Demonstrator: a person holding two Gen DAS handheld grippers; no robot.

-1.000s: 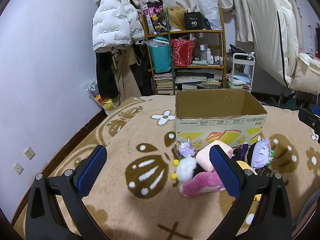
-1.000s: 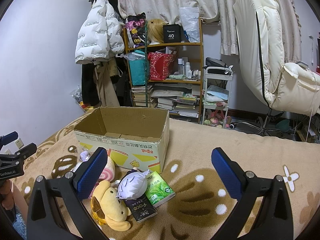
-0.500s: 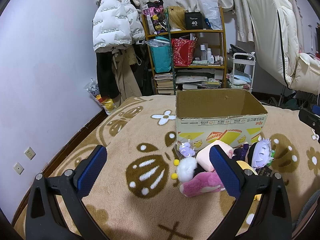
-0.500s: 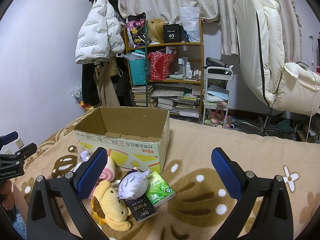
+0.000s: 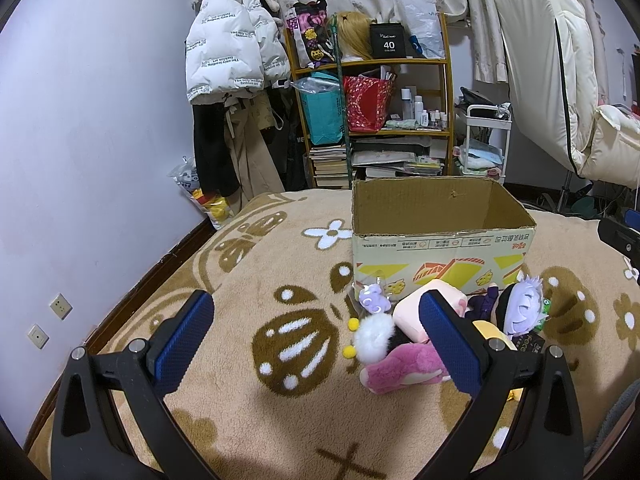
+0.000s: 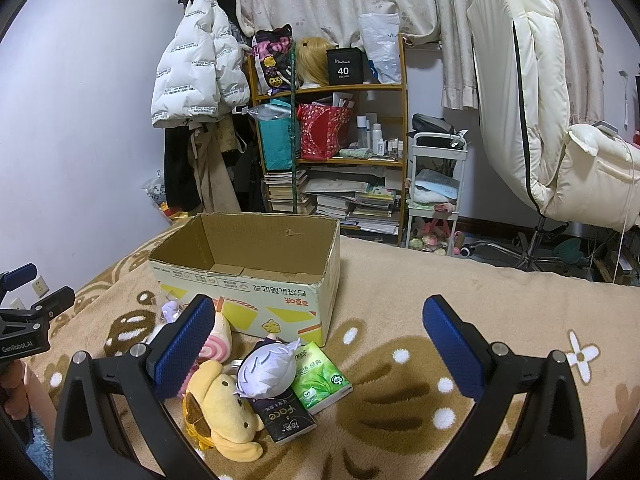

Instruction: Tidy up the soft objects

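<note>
An open, empty cardboard box (image 5: pixel 440 240) (image 6: pixel 248 280) stands on the tan blanket. In front of it lies a heap of soft toys: a magenta plush (image 5: pixel 404 368), a white pompom (image 5: pixel 374 338), a pink roll plush (image 6: pixel 218 340), a yellow dog plush (image 6: pixel 220 408) and a white-haired doll (image 6: pixel 266 370) (image 5: pixel 524 312). A green tissue pack (image 6: pixel 320 376) and a black pack (image 6: pixel 286 418) lie beside them. My left gripper (image 5: pixel 316 344) is open and empty, left of the heap. My right gripper (image 6: pixel 320 348) is open and empty above the packs.
The flowered tan blanket (image 5: pixel 240 288) covers the surface. Behind stand a cluttered wooden shelf (image 6: pixel 332 152), a hanging white puffer jacket (image 5: pixel 228 56), a white trolley (image 6: pixel 436 188) and a cream recliner (image 6: pixel 540 120). The left gripper shows in the right wrist view (image 6: pixel 28 312).
</note>
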